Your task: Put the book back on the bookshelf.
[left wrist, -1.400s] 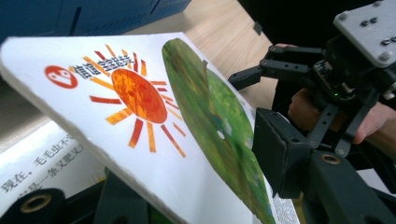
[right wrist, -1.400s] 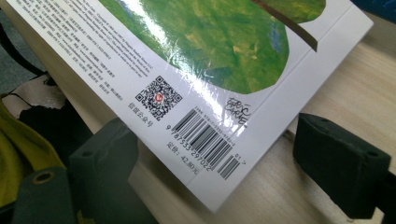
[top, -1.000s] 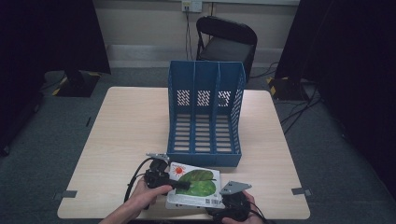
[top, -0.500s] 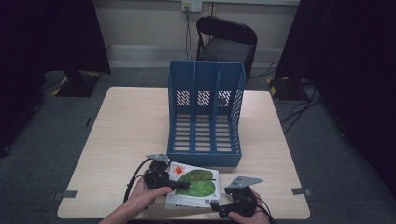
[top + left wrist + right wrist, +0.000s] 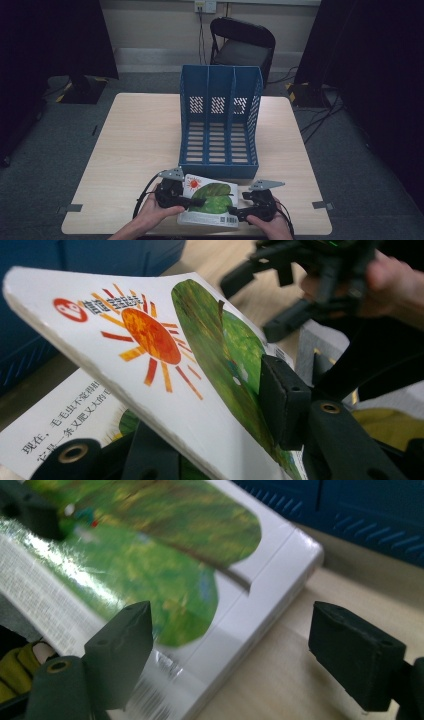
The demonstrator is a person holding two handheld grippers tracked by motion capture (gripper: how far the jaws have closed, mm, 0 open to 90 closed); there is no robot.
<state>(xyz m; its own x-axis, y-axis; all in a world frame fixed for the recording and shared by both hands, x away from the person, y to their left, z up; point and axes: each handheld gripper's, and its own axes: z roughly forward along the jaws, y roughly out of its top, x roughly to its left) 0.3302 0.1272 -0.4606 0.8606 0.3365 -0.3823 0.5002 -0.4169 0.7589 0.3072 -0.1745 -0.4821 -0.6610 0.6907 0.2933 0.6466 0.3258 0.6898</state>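
Note:
A picture book [image 5: 212, 199] with a white cover, a red sun and a green leaf lies at the table's near edge. My left gripper [image 5: 197, 202] is shut on its front cover from the left. In the left gripper view that cover [image 5: 150, 340] is raised off a printed page, pinched in my left gripper [image 5: 220, 435]. My right gripper [image 5: 235, 214] stands open at the book's right side. In the right gripper view the book's corner [image 5: 165, 570] lies ahead of my right gripper [image 5: 245, 645], one jaw over the cover and the other over bare table.
A blue three-slot file rack [image 5: 220, 125] stands just behind the book, its open side towards me. The wooden table [image 5: 135, 140] has free room to the left and right of it. A black chair [image 5: 242, 42] stands behind the table.
My right gripper has shifted a little to the right and away from the near edge, along the book's right side. The left gripper and the book have kept still.

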